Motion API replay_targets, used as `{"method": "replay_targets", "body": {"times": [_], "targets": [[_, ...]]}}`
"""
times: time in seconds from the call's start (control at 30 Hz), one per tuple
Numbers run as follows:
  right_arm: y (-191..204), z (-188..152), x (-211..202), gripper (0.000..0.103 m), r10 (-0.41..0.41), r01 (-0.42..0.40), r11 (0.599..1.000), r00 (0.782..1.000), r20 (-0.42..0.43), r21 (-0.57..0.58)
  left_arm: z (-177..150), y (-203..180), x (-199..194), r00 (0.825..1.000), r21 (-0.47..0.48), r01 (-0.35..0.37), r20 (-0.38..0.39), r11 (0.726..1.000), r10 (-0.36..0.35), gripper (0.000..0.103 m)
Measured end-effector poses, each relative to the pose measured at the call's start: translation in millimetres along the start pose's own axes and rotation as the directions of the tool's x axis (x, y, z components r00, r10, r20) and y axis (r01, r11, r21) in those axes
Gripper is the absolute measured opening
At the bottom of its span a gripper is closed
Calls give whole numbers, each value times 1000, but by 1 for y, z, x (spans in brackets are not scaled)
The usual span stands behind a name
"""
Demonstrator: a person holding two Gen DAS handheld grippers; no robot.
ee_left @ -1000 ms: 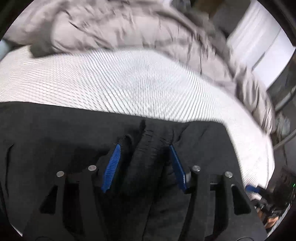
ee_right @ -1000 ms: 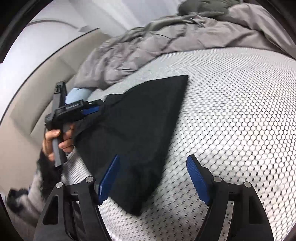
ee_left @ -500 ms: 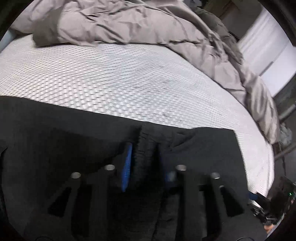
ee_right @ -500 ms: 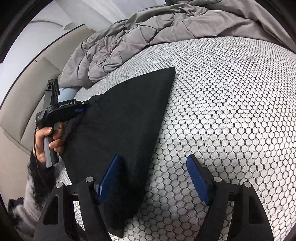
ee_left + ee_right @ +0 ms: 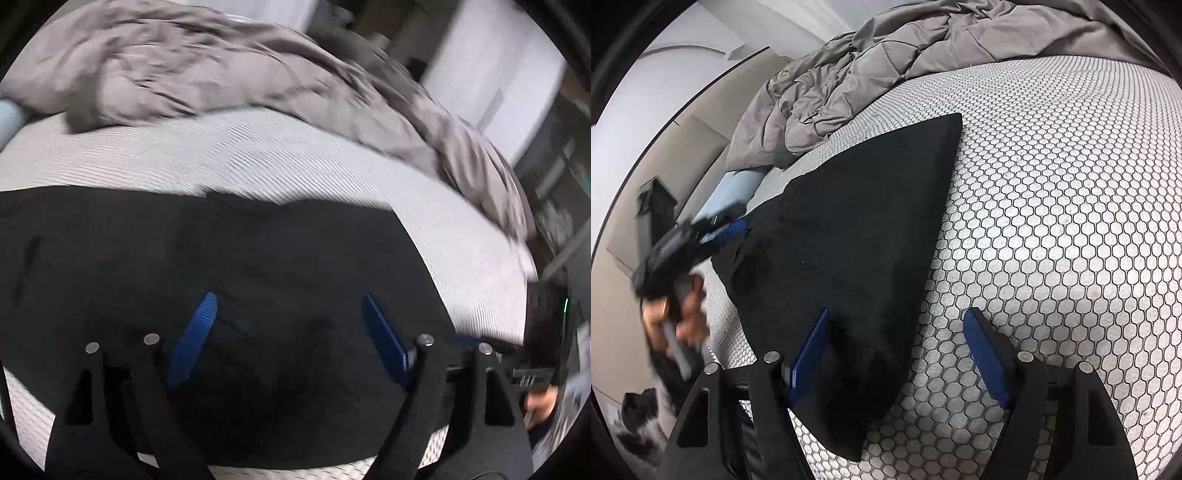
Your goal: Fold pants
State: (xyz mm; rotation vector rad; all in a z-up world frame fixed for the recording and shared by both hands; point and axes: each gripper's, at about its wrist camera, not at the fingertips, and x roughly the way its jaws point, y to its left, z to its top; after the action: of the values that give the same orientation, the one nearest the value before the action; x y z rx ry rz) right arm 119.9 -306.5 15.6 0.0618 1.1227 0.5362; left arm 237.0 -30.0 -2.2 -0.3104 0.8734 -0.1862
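Right wrist view: the pants (image 5: 849,251) lie flat on the mattress (image 5: 1052,221) as a long folded black strip, apparently folded lengthwise; the crosswise folds seem to remain. The right gripper (image 5: 897,354) is spread wide and empty, its left finger over the near end of the strip, its right finger over bare mattress. The left gripper (image 5: 288,332) is also wide open, holding nothing, both fingers above the cloth near the mattress edge.

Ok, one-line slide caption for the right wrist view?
Right gripper, jaws open, over the corner of folded black pants on a honeycomb-patterned mattress.
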Motion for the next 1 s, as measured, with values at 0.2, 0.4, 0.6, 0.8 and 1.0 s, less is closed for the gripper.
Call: {"method": "replay_targets", "body": {"times": [0.2, 0.4, 0.6, 0.8, 1.0], "targets": [[22, -11, 4, 75, -82, 82, 991, 997, 5, -107, -34, -52, 28, 986, 211, -156, -20, 965, 164, 80], [16, -2, 18, 51, -46, 47, 998, 999, 11, -30, -40, -64, 2, 994, 201, -108, 15, 974, 108, 80], [23, 10, 37, 51, -65, 64, 998, 998, -10, -21, -45, -80, -4, 994, 242, -103, 54, 965, 92, 80], [18, 16, 37, 51, -45, 45, 999, 999, -9, 21, -54, -78, 33, 983, 305, -132, -83, 943, 165, 81], [2, 34, 42, 51, -29, 23, 992, 999, 45, 124, -62, -85, 39, 979, 340, -156, -70, 927, 191, 84]]}}
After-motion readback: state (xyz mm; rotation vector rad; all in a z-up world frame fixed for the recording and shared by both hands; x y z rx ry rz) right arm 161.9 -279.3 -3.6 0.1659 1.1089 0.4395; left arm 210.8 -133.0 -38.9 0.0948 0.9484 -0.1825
